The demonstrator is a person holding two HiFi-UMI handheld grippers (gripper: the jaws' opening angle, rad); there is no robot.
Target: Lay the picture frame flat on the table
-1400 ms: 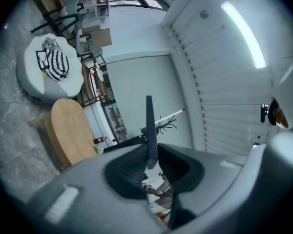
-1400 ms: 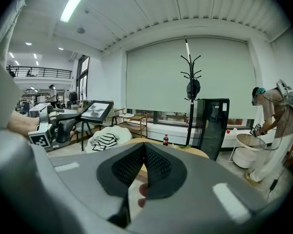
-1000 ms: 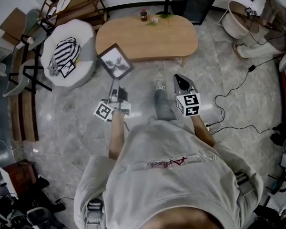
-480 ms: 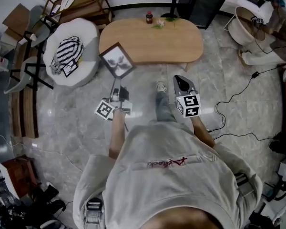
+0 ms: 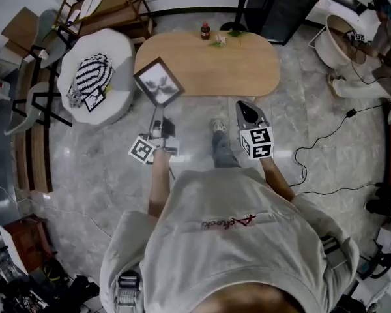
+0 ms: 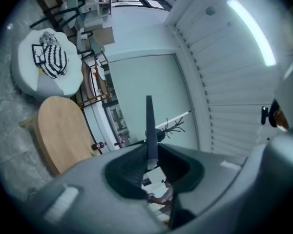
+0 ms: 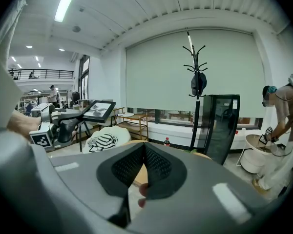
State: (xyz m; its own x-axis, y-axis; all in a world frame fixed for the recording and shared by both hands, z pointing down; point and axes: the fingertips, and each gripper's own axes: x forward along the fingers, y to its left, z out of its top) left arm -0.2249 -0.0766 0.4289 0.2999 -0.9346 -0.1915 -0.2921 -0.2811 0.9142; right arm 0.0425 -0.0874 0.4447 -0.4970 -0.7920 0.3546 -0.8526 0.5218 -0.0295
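Clamping the picture frame [image 5: 158, 82] is the left gripper [image 5: 158, 113]; right gripper [image 5: 244, 108] closed, empty; shirt [image 5: 225, 201] script illegible.

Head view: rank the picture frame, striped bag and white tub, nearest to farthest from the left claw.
1. Picture frame, gripped by the left claw.
2. Striped bag, to the left, on the white pouf.
3. White tub, far right.

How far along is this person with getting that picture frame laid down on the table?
Picked up: the picture frame is clamped by its edge in the left gripper. In hand: it is carried in the air near the wooden table, tilted, not resting on it. Left: laying it flat on the tabletop and letting go. The right gripper is shut and empty.
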